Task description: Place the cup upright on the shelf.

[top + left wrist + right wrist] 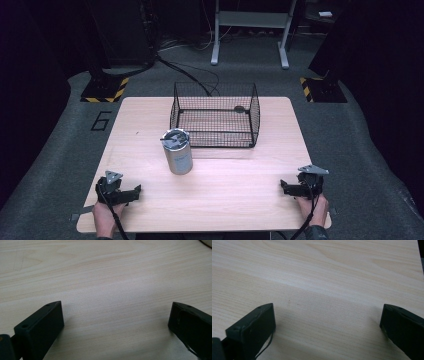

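Wire basket [254, 116] w/ small dark item inside [239, 108], steel canister [178, 151] beside, lid on

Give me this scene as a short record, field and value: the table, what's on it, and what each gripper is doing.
surface: light wooden table
container: black wire basket, open top, at the far middle of the table
object: metal can, upright, in front of the basket's near left corner, apart from it
left gripper: open, near left of the table, holding nothing
right gripper: open, near right, holding nothing
between jaws: bare wood in both gripper views
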`<state>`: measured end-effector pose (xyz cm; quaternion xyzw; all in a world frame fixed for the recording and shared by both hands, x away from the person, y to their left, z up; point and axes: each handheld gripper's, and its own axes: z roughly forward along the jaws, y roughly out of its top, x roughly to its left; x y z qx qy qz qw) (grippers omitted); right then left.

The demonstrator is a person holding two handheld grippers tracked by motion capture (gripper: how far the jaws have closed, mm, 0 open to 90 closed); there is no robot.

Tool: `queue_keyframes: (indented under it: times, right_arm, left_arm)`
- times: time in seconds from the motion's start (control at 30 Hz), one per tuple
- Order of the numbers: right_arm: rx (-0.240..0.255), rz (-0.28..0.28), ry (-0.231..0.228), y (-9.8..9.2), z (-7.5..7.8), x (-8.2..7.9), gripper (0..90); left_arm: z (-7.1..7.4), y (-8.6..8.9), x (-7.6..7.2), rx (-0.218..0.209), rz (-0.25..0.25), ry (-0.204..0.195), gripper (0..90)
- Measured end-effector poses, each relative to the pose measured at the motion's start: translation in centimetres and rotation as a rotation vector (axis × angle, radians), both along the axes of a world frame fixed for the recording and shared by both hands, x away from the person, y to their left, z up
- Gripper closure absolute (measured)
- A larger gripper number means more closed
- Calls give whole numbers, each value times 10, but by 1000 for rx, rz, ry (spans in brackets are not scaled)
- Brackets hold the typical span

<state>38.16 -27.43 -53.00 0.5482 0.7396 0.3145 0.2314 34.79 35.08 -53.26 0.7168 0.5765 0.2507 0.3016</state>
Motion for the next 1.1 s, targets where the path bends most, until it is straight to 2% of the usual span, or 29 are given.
queue_keyframes:
  times: [0.17, 0.23, 0.27, 0.37, 0.4, 0.43, 0.8, 0.9, 0.93, 1.0, 1.03, 1.1]
  right_arm:
    - [8, 22, -3, 2, 0, 1, 0]
    - [-7, 57, -14, 2, -1, 5, 0]
    - [-3, 56, -1, 2, 0, 5, 0]
    - [-5, 57, -1, 4, 0, 8, 0]
    - [-4, 58, 2, 4, 0, 9, 0]
    - [-4, 58, 2, 4, 0, 9, 0]
    - [-6, 87, 1, 9, 0, 11, 0]
    - [-6, 88, 1, 9, 0, 11, 0]
    - [-12, 101, -3, 8, 0, 12, 0]
    - [1, 91, 1, 9, 0, 12, 0]
    - [0, 90, 2, 9, 0, 12, 0]
    - [-1, 94, -2, 8, 0, 13, 0]
  left_arm:
    - [0, 0, 0, 0, -1, 0, 1]
    - [0, 0, 0, 0, -1, 1, 1]
    - [0, 0, 0, 1, -1, 0, 1]
    - [0, 1, 1, 3, -8, 1, 1]
    - [0, -1, 0, -18, 4, 0, 2]
    - [0, -1, 0, -18, 4, 0, 2]
    - [0, -1, 1, -13, -3, -8, 3]
    - [1, 0, 1, 1, -14, 8, 2]
    - [0, 0, 1, -1, -10, 6, 2]
    - [0, -1, 1, -16, 2, -5, 0]
    - [1, 0, 1, 2, -14, 6, 0]
    - [1, 0, 1, 5, -18, 11, 1]
